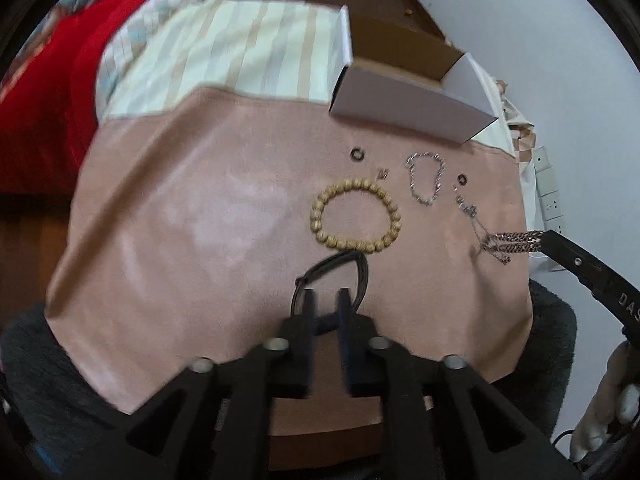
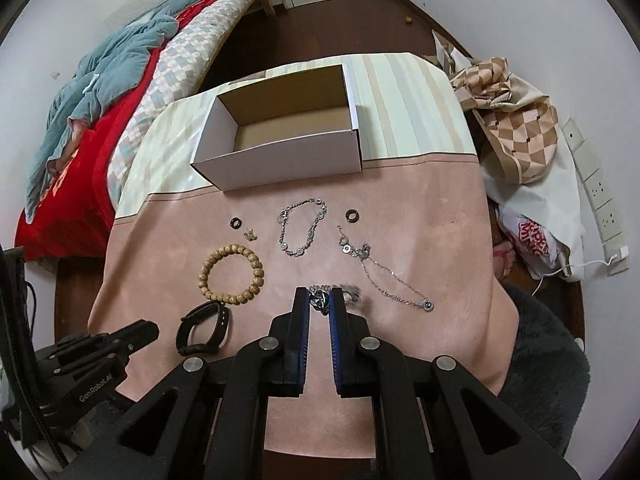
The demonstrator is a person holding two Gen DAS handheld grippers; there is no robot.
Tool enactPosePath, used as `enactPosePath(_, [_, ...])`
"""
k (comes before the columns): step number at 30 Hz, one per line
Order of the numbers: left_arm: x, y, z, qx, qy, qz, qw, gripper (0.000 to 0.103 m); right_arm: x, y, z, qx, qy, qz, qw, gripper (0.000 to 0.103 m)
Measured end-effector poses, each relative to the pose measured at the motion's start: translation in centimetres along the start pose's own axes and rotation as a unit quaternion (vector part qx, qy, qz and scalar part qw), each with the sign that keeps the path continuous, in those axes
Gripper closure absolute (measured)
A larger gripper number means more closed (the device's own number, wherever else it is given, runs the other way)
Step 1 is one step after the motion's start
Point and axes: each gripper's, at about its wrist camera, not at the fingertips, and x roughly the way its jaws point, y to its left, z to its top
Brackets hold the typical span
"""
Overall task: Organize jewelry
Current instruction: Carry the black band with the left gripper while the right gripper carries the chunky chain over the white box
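Jewelry lies on a pink cloth (image 2: 420,208). My right gripper (image 2: 320,296) is shut on a silver chain (image 2: 320,300) that trails to the right; the chain also shows in the left wrist view (image 1: 516,240). My left gripper (image 1: 326,296) hovers over a dark strap bracelet (image 1: 352,268), fingers slightly apart and not gripping it; the bracelet also shows in the right wrist view (image 2: 204,328). A wooden bead bracelet (image 2: 231,274), a silver link bracelet (image 2: 302,226), a thin necklace (image 2: 384,276), two dark rings (image 2: 236,223) (image 2: 352,216) and a small charm (image 2: 251,235) lie around. An empty cardboard box (image 2: 280,156) stands behind.
The table is covered by a striped cloth (image 2: 400,92) at the back. A bed with red and blue-grey blankets (image 2: 100,92) is at left. Bags (image 2: 516,132) and wall sockets (image 2: 600,192) are at right. Grey fuzzy fabric (image 2: 548,340) lies at the near edge.
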Motion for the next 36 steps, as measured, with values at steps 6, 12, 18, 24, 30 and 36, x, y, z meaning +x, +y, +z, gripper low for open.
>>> enactPosePath(6, [3.6, 0.1, 1.6, 0.015, 0.012, 0.015, 0.9997, 0.038, 1.0, -0.8, -0.8, 0.003, 0.014, -0.002, 1.000, 0.093])
enactPosePath(12, [6.9, -1.4, 2.1, 0.080, 0.036, 0.056, 0.9945, 0.052, 1.6, -1.2, -1.0, 0.004, 0.018, -0.008, 1.000, 0.093])
enactPosePath(18, [7.1, -2.1, 1.6, 0.103, 0.030, 0.059, 0.9925, 0.094, 2.3, -1.8, -0.9, 0.011, 0.024, -0.014, 1.000, 0.093])
enactPosePath(24, [4.4, -1.1, 0.9, 0.070, 0.007, 0.041, 0.9967, 0.098, 1.3, -1.7, -0.4, 0.016, 0.016, 0.001, 1.000, 0.093])
enactPosePath(30, [-0.7, -2.4, 1.6, 0.068, -0.040, 0.014, 0.9968, 0.098, -1.3, -0.7, 1.4, 0.013, -0.004, 0.040, 0.999, 0.093])
enactPosePath(36, [-4.4, -4.7, 7.3, 0.078, -0.090, -0.001, 0.9929, 0.098, -4.6, 0.7, 6.0, -0.005, -0.044, 0.069, 0.997, 0.093])
